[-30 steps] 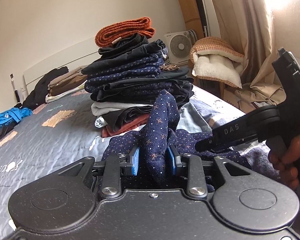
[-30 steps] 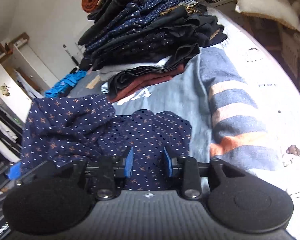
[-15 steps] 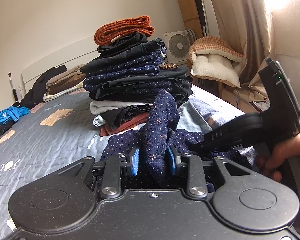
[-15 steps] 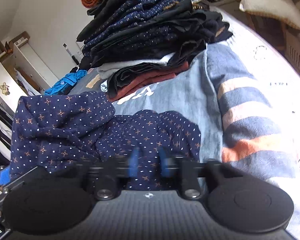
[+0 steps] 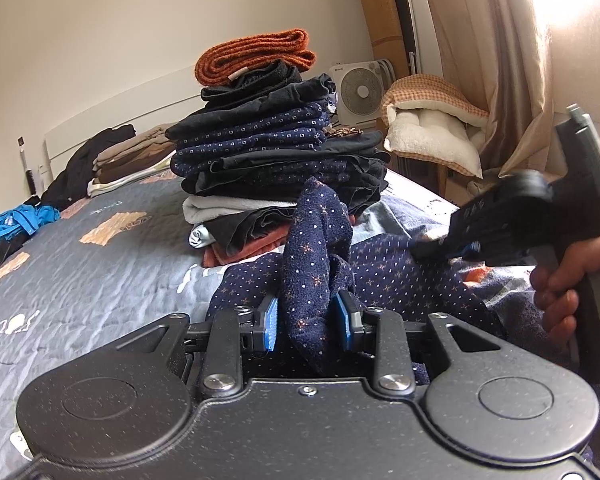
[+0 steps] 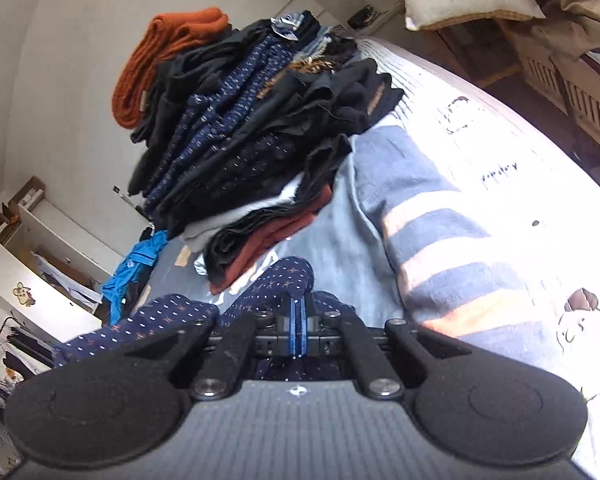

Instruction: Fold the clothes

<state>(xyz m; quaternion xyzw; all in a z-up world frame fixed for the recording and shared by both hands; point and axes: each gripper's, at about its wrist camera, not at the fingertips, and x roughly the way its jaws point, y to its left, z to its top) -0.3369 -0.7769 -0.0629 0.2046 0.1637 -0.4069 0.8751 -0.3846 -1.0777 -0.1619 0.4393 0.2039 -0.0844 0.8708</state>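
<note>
Clearly soft and light, the navy dotted garment [image 5: 316, 264] bunches up limp between the left gripper [image 5: 306, 322] pads, which pinch a thick fold; best held at an edge. Ahead of the right gripper [image 6: 298, 320], its pads are pressed together, seemingly on cloth. "DAS" shows on the right gripper's side.

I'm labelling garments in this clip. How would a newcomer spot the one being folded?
Find the tall stack of folded clothes on the bed. In front lies a navy garment, bunched in the left gripper. Orange crosses among its white dots set it apart.
</note>
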